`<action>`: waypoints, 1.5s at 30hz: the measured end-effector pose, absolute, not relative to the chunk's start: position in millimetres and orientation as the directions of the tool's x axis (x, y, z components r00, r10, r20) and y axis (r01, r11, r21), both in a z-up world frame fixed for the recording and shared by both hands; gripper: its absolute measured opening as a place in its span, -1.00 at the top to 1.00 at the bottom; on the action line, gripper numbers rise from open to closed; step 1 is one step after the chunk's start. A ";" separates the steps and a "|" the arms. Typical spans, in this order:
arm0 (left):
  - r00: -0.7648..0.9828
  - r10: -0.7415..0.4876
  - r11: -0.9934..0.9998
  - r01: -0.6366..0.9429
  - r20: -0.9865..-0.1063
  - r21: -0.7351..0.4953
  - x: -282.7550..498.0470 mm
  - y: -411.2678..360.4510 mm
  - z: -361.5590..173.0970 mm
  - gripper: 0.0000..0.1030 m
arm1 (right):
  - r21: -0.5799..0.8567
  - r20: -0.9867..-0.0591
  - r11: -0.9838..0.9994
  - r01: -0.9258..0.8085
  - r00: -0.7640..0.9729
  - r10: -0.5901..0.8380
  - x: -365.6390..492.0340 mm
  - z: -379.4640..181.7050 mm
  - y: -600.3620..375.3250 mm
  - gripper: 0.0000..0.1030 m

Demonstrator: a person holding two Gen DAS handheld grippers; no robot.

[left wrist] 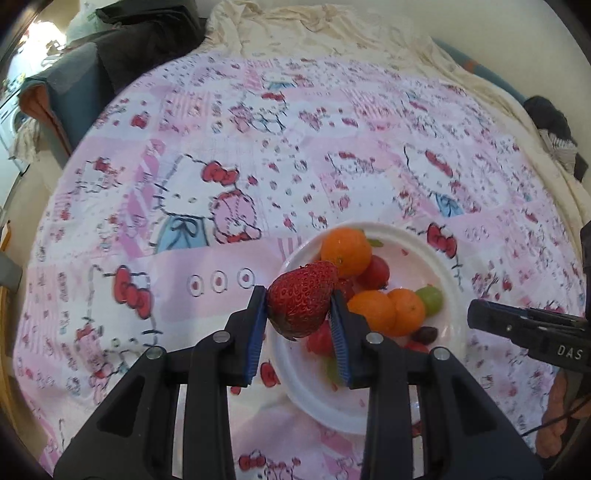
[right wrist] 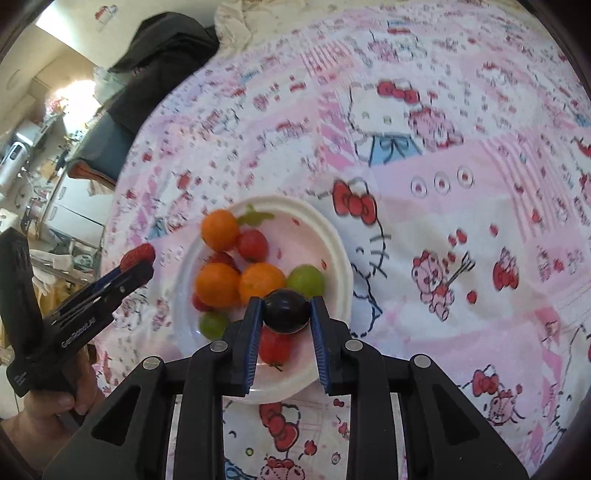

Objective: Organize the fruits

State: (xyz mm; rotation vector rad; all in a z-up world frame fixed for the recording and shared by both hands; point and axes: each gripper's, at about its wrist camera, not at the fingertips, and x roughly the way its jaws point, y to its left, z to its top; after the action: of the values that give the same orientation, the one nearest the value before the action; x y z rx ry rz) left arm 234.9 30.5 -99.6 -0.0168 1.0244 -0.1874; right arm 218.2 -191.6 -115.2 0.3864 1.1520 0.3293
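Note:
My left gripper [left wrist: 299,306] is shut on a red strawberry [left wrist: 301,304] and holds it above the left rim of a white plate [left wrist: 448,273]. The plate holds three oranges [left wrist: 346,252], red cherry tomatoes [left wrist: 373,272], green grapes [left wrist: 429,300] and a dark grape [left wrist: 424,334]. My right gripper [right wrist: 285,310] is shut on a dark grape [right wrist: 285,311] over the near side of the plate [right wrist: 334,236]. The right wrist view also shows the left gripper [right wrist: 138,264] with the strawberry [right wrist: 137,254] at the plate's left, oranges [right wrist: 219,229], tomatoes [right wrist: 252,245] and green grapes [right wrist: 306,280].
The plate sits on a pink Hello Kitty cloth [left wrist: 229,155] that covers the table. A cream cloth [left wrist: 332,33] lies bunched at the far edge. A dark garment on a chair [left wrist: 122,40] stands at the far left. A kitchen area [right wrist: 33,155] lies beyond the table's left edge.

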 end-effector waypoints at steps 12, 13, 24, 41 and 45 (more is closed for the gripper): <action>0.424 -0.188 0.979 0.148 -0.886 -0.138 241.4 24.5 -123.8 0.42 | 0.433 -0.858 0.900 -0.052 0.283 0.429 215.5 -151.0 -177.9 0.44; 0.413 -0.197 0.977 0.156 -0.889 -0.144 241.6 23.3 -125.1 0.42 | 0.433 -0.858 0.900 -0.053 0.282 0.429 215.4 -151.1 -177.4 0.43; 0.427 -0.174 0.984 0.111 -0.887 -0.140 237.4 30.6 -120.0 -0.40 | 0.520 -0.802 0.853 -0.036 0.324 0.502 214.2 -138.7 -181.2 -0.53; 0.559 -0.219 0.976 0.107 -0.800 -0.192 201.2 55.9 -58.3 -0.41 | 0.600 -0.688 0.800 -0.011 0.504 0.523 185.4 -74.1 -219.7 -0.54; 0.587 -0.205 0.977 0.077 -0.783 -0.198 181.4 70.3 -48.2 -0.41 | 0.613 -0.662 0.790 -0.019 0.534 0.527 172.2 -58.0 -227.1 -0.54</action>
State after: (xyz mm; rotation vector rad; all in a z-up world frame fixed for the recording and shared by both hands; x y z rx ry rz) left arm 181.4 70.3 -48.2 -0.1484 0.9295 -0.1652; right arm 172.2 -227.1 -58.0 0.5934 0.9633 0.3486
